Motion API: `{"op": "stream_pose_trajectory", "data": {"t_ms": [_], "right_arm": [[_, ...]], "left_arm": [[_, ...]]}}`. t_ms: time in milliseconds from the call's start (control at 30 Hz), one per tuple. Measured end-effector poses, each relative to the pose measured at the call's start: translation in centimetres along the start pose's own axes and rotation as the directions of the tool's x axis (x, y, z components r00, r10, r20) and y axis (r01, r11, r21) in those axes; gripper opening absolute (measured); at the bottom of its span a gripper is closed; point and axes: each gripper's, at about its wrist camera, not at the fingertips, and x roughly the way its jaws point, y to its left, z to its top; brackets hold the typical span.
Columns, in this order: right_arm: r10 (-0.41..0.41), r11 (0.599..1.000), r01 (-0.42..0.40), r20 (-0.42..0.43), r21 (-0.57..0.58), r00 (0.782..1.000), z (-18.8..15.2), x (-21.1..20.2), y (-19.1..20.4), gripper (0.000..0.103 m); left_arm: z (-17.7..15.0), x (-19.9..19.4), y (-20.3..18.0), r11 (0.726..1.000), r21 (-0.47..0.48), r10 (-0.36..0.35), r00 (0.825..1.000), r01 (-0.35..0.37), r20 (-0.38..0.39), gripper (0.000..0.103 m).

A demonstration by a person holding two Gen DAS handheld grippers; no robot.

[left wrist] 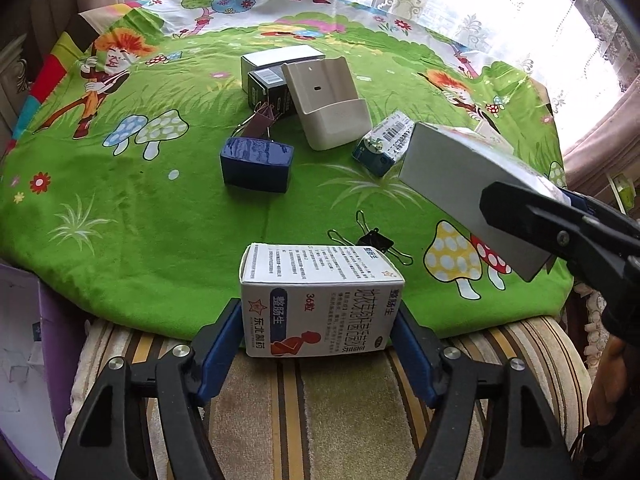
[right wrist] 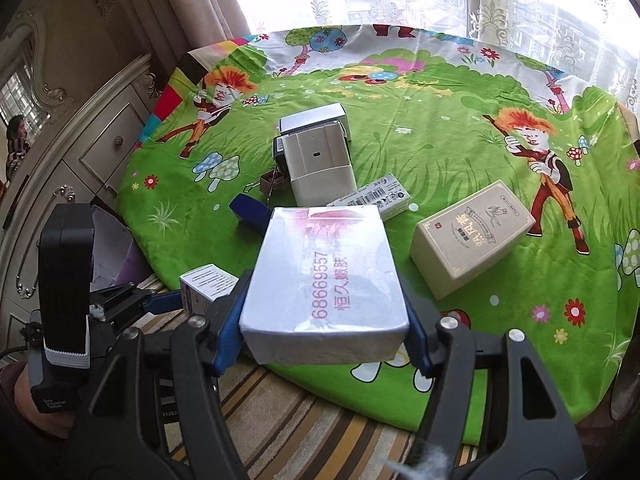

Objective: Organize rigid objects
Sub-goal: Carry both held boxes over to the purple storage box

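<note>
two boxes are already in your grip: your left gripper point(left wrist: 320, 332) clamps the medicine box point(left wrist: 320, 300) at the cloth's near edge, your right gripper point(right wrist: 320, 328) clamps the silver box point(right wrist: 324, 280), long axis pointing ahead toward the clustered boxes point(right wrist: 316, 160).

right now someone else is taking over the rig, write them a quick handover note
Left gripper: shut on the white medicine box with red and blue print, at the near edge of the green cartoon cloth.
Right gripper: shut on the silver-wrapped flat box, held above the cloth.
Done: nothing visibly sorted.
Left: beige plastic holder, glossy blue box, cream box and black binder clip lie scattered.
</note>
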Motion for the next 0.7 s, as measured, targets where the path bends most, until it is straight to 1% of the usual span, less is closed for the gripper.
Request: {"op": "stream_pose_trajectory", "data": {"t_ms": [267,433,567,700], "right_arm": [[0.004,1.000,-0.003,-0.005,0.008,1.000,-0.9,-1.0,0.7,0.069],[0.018,0.999,-0.019,-0.008,-0.026,1.000,-0.9,-1.3,2.4,0.069],[0.035,0.997,-0.036,-0.015,-0.063,0.999,-0.6,-1.3,4.2,0.069],[0.059,0.992,-0.062,-0.035,-0.109,0.998,-0.3,-0.8,6.6,0.069]], "left_arm": [[-1.0,-2.3,2.0,0.999,-0.045,-0.024,0.999,0.026,0.045,0.072],[-0.9,-3.7,4.5,0.993,-0.114,-0.020,0.996,0.029,0.085,0.072],[-1.1,-5.1,7.9,0.981,-0.191,0.006,0.993,0.017,0.116,0.072],[-1.8,-6.4,11.9,0.961,-0.277,0.047,0.989,-0.006,0.142,0.072]]}}
